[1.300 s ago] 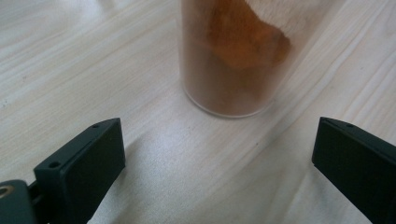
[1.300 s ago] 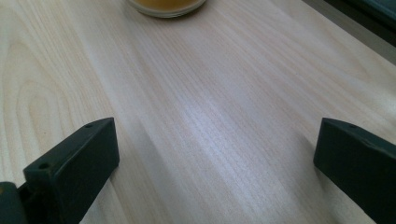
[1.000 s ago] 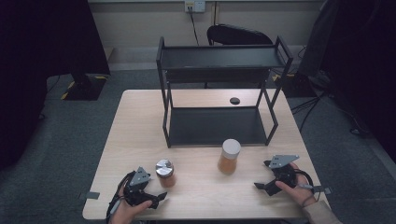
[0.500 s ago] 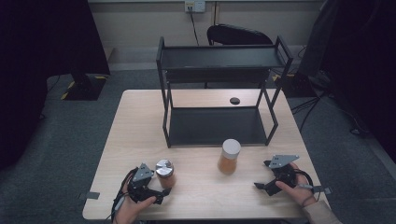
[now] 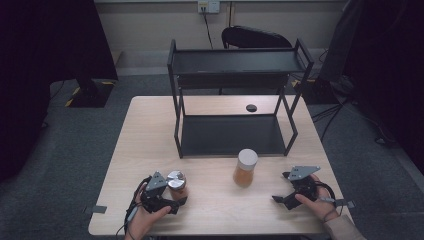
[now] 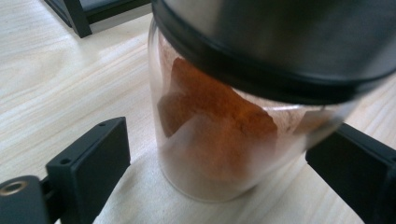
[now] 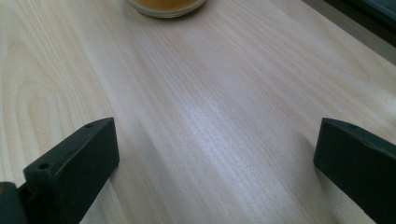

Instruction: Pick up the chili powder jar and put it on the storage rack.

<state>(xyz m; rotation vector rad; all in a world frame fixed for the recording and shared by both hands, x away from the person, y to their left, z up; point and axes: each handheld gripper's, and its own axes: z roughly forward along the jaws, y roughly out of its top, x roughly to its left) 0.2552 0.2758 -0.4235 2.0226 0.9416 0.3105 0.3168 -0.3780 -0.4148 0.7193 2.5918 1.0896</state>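
A small glass jar [image 5: 176,183] with a metal lid, holding red-orange powder, stands near the table's front left. My left gripper [image 5: 172,196] is open around it; in the left gripper view the jar [image 6: 210,140] stands between the two jaws with a small gap on each side. A taller jar [image 5: 245,168] with a white lid and orange contents stands at centre front. Right of it, my right gripper [image 5: 281,187] rests open on bare wood; in the right gripper view only the bottom of that jar [image 7: 166,7] shows beyond the wide jaws of the gripper [image 7: 215,158].
A black two-tier metal rack [image 5: 235,90] stands on the far half of the wooden table [image 5: 150,130]. A small black disc [image 5: 251,108] lies behind the rack's lower shelf. A dark chair [image 5: 255,37] sits beyond the table.
My left gripper has slid forward and right, so the small jar now stands between its jaws. The right gripper and both jars have stayed put.
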